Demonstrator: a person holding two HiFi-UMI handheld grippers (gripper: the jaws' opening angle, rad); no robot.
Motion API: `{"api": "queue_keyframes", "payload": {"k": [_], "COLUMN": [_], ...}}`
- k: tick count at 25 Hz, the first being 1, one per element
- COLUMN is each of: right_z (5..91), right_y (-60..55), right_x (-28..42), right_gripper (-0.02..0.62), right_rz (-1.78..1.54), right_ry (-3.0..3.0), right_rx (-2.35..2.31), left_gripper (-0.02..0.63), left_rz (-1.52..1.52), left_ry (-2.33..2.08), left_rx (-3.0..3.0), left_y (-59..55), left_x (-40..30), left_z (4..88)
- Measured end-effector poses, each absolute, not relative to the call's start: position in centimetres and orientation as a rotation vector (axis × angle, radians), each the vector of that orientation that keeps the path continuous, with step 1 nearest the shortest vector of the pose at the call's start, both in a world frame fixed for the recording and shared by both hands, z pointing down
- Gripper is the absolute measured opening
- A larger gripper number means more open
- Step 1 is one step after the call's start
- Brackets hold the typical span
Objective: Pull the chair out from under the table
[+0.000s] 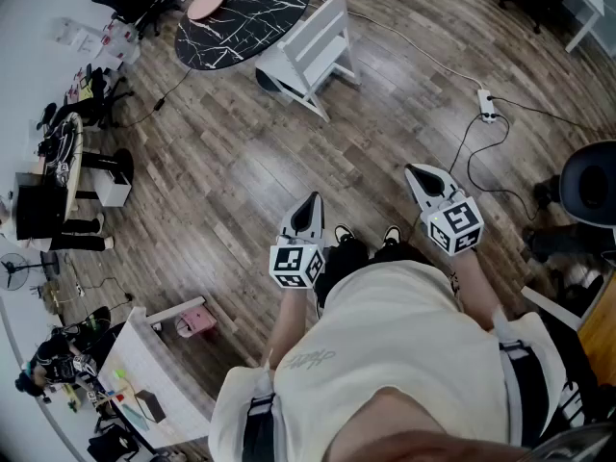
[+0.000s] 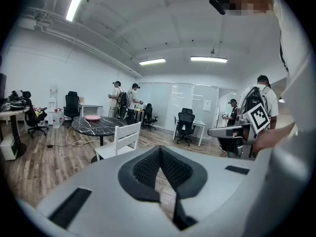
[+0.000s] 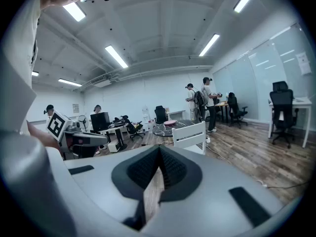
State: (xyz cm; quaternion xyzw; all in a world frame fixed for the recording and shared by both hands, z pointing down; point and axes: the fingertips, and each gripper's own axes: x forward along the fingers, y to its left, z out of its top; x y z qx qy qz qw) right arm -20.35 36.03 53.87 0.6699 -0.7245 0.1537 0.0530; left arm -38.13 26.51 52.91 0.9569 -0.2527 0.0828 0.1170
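Observation:
A white wooden chair (image 1: 310,51) stands against the round black marble table (image 1: 245,12) at the far side of the wooden floor, its back turned toward me. Both also show in the left gripper view, chair (image 2: 121,141) and table (image 2: 96,125), and in the right gripper view, chair (image 3: 191,135) and table (image 3: 168,128). My left gripper (image 1: 309,203) (image 2: 160,152) and right gripper (image 1: 418,172) (image 3: 159,152) hover in front of my body, well short of the chair. Both are shut with nothing between the jaws.
A pink plate (image 1: 206,3) lies on the table. A power strip (image 1: 486,104) with cables lies on the floor to the right, near a black office chair (image 1: 589,186). Cluttered desks (image 1: 58,176) line the left side. Several people (image 2: 123,98) stand beyond the table.

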Motion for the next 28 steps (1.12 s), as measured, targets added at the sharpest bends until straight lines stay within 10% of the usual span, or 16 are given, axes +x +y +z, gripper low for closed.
{"api": "queue_keyframes", "payload": {"k": [19,22,28], "right_z": [53.5,52.7,52.9], "right_y": [37.8,37.9,37.8], "right_x": [-17.7,-17.1,-16.2], "right_gripper": [0.005,0.138,0.149], "right_rz": [0.367,0.372,0.395], "right_ry": [-2.145,-2.140,-2.141], "right_rx": [2.106,2.125,2.130], "left_gripper": [0.018,0.115,0.163], "left_rz": [0.324,0.324,0.313], "left_ry": [-0.638,-0.607,-0.605], "left_rx": [2.869,2.881,2.875], "left_y": [26.4,26.5,26.1], "left_x": [-33.2,-32.4,-31.7], "left_z": [53.3,52.9,52.5]}}
